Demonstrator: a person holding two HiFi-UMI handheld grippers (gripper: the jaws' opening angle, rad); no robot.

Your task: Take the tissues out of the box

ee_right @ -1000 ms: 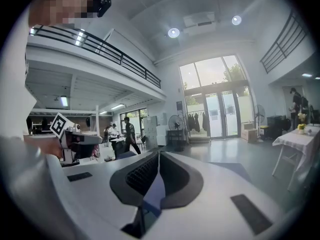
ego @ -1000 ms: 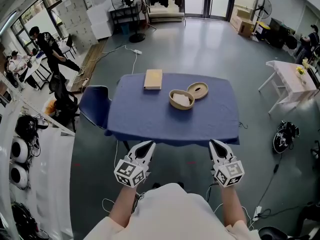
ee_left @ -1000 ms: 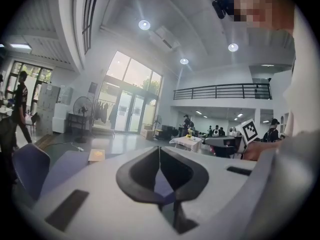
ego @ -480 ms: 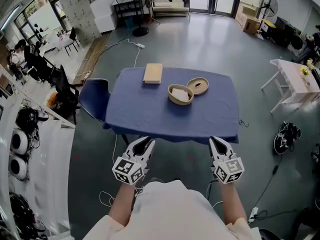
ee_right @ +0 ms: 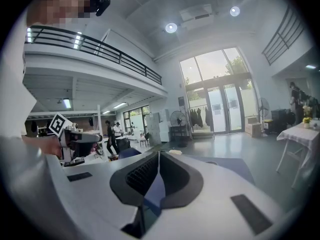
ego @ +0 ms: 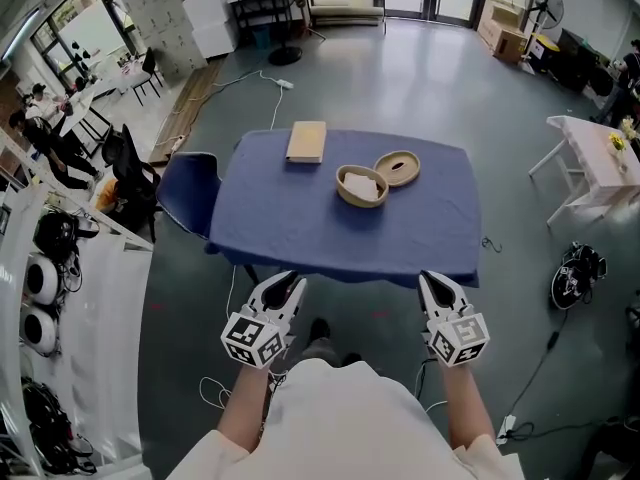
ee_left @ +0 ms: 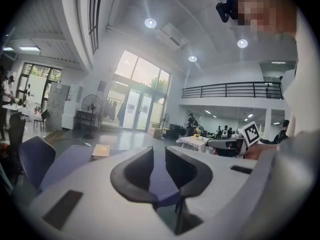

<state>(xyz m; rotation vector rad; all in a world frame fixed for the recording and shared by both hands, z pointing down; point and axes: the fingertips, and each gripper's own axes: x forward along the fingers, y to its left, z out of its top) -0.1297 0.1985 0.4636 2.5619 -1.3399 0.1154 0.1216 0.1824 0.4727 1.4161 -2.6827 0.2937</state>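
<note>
Big hall, grey floor; table (ego: 290, 230) under a blue cloth sits ahead. Round box (ego: 343, 192) near the table's middle, lid (ego: 397, 168) off and lying just beside it on the right. White tissues (ego: 364, 185) show inside the box. Flat tan box (ego: 306, 141) at the far left edge, well apart from it; chair (ego: 190, 203) at the table's left side.

Left gripper (ego: 288, 284): jaws have just been opening, now spread with a gap and nothing between them. Right gripper (ego: 436, 284): jaws pressed together, empty. Both hang level short of the near table edge, far from the box.

Step looks like the approach, with nothing taken out yet. To do it well:
- Close in until the round box is within reach.
- Tip one gripper down over the box and pinch only the top of the tissue pile.
- Lift straight up so the light box doesn't drag or tip.
- Right jaws would need to spread first if that side picks.
- The other gripper could steady the rim.
</note>
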